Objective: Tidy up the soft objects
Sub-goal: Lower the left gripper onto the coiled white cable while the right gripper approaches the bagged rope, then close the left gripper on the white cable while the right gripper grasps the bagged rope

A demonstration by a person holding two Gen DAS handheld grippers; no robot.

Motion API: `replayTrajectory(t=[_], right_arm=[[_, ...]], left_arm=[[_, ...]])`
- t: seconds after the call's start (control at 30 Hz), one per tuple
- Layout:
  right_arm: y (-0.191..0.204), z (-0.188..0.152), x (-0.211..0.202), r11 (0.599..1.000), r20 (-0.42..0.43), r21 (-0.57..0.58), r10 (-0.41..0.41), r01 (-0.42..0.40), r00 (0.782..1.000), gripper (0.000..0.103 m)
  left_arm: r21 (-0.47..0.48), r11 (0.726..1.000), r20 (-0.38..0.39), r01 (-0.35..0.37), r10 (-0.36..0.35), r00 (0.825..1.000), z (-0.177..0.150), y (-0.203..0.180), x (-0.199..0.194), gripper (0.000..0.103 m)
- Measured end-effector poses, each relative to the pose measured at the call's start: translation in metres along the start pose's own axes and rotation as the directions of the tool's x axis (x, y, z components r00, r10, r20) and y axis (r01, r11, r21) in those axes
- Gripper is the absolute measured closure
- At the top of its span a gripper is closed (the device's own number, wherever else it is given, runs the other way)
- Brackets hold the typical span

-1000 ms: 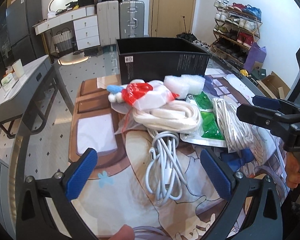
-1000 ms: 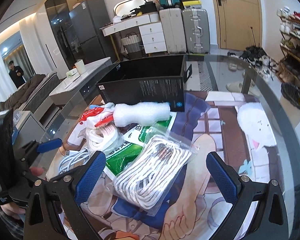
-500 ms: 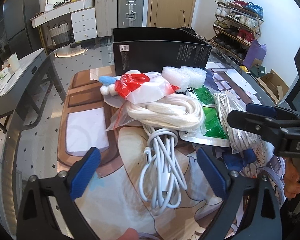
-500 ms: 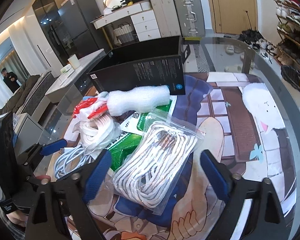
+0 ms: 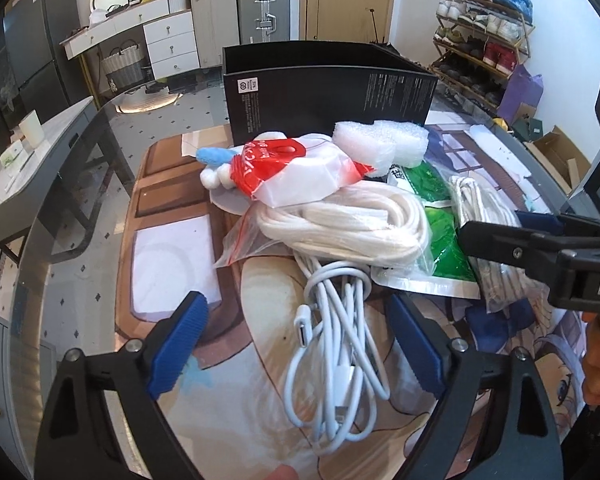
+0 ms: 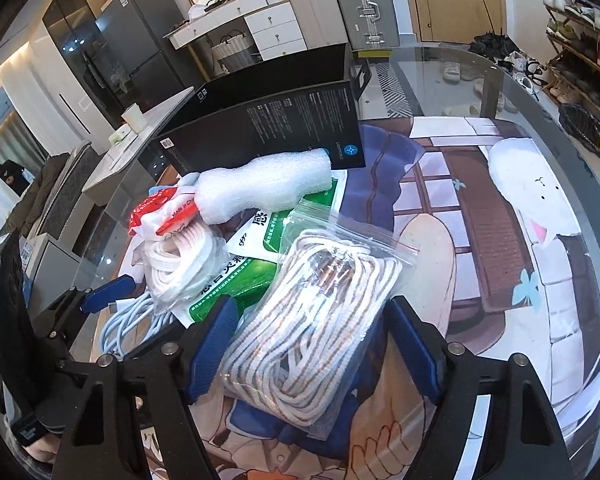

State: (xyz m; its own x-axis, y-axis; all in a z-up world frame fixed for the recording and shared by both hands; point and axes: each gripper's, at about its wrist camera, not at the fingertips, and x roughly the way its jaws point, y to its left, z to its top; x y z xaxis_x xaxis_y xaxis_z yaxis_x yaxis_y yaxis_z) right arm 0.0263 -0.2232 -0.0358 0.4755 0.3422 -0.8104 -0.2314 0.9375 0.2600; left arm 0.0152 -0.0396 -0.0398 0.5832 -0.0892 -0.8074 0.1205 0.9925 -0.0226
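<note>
From the left wrist we saw our left tool closing, its pads astride the coiled white cable on the bench and not yet touching it. From the right wrist, our right tool was closing around the bagged striped cord, pads still clear, before the black box.
</note>
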Motion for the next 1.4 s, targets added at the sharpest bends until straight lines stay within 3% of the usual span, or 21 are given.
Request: replayTrajectory(t=[0.43,0.5,0.9,1.0,1.17,1.23,1.37,1.4], right_arm=[[0.004,-0.002,-0.001,0.999,-0.013,0.016,-0.029,0.029,0.999,0.028],[0.003,-0.002,-0.002,0.999,-0.015,0.026,-0.029,0.029,0.999,0.028],[0.004,-0.008,-0.004,0.992,-0.031,-0.013,-0.124,0.124,0.992,0.028],[0.001,-0.01,-0.003,0.989,-0.027,-0.027,-0.148,0.148,0.989,0.028],[0.006,-0.011,-0.001,0.983,-0.029,-0.059,-0.177,0.175,0.984,0.028],[0.006,-0.011,-0.002,0.979,-0.029,-0.066,-0.193,0.19,0.981,0.033],[0.003,-0.009,-0.004,0.973,-0.02,-0.088,-0.214,0.211,0.977,0.055],[0.002,-0.009,-0.005,0.974,-0.022,-0.092,-0.21,0.208,0.977,0.057]], left_arm=[[-0.013,1.0,0.002,-0.018,0.018,1.0,0.001,-0.002,0.002,0.015],[-0.007,1.0,0.01,-0.018,0.018,1.0,0.001,-0.003,0.0,0.025],[0.032,0.999,0.01,0.007,-0.007,1.0,0.004,-0.011,-0.006,0.065],[0.033,0.999,0.007,0.011,-0.011,1.0,0.004,-0.012,-0.006,0.071],[0.034,0.999,0.002,0.014,-0.014,1.0,0.004,-0.012,-0.007,0.072],[0.033,0.999,-0.005,0.017,-0.017,1.0,0.004,-0.012,-0.007,0.072],[0.036,0.999,-0.02,0.019,-0.019,1.0,0.003,-0.012,-0.01,0.072],[0.035,0.999,-0.025,0.02,-0.019,1.0,0.002,-0.011,-0.01,0.072]])
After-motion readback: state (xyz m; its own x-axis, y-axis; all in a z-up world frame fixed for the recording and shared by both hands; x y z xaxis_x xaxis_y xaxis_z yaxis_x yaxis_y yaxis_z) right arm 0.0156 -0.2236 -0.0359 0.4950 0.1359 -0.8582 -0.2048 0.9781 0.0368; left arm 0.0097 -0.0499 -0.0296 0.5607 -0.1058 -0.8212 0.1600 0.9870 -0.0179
